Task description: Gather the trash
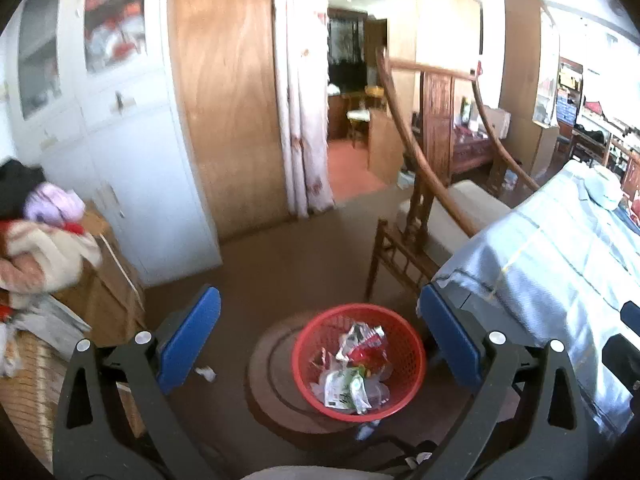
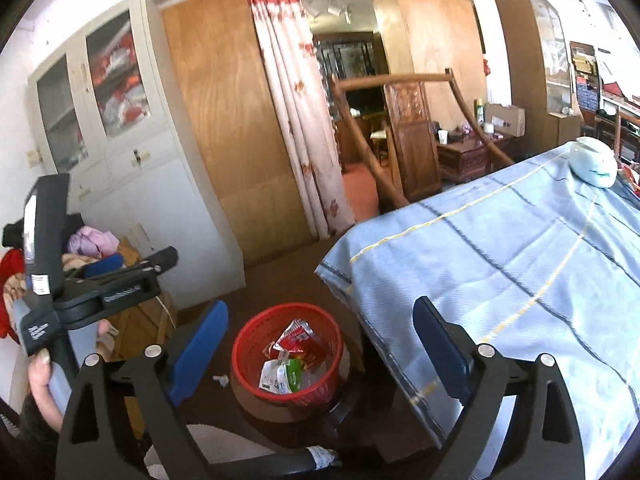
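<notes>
A red mesh basket (image 1: pixel 412 364) stands on a round stool on the floor, holding several crumpled wrappers (image 1: pixel 356 368). My left gripper (image 1: pixel 320 344) is open and empty, held above and in front of the basket. In the right wrist view the same basket (image 2: pixel 244 344) with its wrappers (image 2: pixel 292 356) sits below my right gripper (image 2: pixel 320 344), which is open and empty. A small white scrap of paper (image 1: pixel 206 373) lies on the brown floor left of the basket; it also shows in the right wrist view (image 2: pixel 221 379). The left gripper's body (image 2: pixel 80 280) is visible at the left there.
A table with a blue striped cloth (image 2: pixel 500 260) fills the right, with a pale bowl (image 2: pixel 594 167) on it. A wooden chair (image 1: pixel 416 216) stands behind the basket. A white cabinet (image 1: pixel 120 140), boxes with piled clothes (image 1: pixel 44 240) and a curtained doorway (image 1: pixel 308 120) lie beyond.
</notes>
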{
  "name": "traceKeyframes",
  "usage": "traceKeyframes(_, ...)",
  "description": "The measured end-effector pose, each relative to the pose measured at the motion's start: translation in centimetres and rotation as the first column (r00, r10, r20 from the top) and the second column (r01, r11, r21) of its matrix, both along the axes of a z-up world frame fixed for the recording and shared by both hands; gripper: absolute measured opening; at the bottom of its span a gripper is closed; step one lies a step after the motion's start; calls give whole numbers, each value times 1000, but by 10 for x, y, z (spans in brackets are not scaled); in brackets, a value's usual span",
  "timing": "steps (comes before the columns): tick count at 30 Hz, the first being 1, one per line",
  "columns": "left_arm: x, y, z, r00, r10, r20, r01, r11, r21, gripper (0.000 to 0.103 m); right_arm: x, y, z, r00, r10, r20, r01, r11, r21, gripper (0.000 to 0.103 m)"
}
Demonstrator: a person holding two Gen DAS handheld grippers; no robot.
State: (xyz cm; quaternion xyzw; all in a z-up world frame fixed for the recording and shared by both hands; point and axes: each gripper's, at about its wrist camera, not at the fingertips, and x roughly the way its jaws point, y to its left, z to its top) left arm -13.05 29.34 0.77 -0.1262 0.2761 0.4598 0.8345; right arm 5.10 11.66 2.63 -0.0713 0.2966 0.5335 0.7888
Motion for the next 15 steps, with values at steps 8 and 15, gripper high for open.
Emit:
traceKeyframes(8,-31,-48,13,999,35,4,-35,999,18,96,-15,-25,12,1000,18,16,-18,999,33,97)
traceKeyframes(15,-57,-36,-7,1000,11,15,-11,1000,4,96,-48,0,-9,999,-11,42,14,996,-82,97)
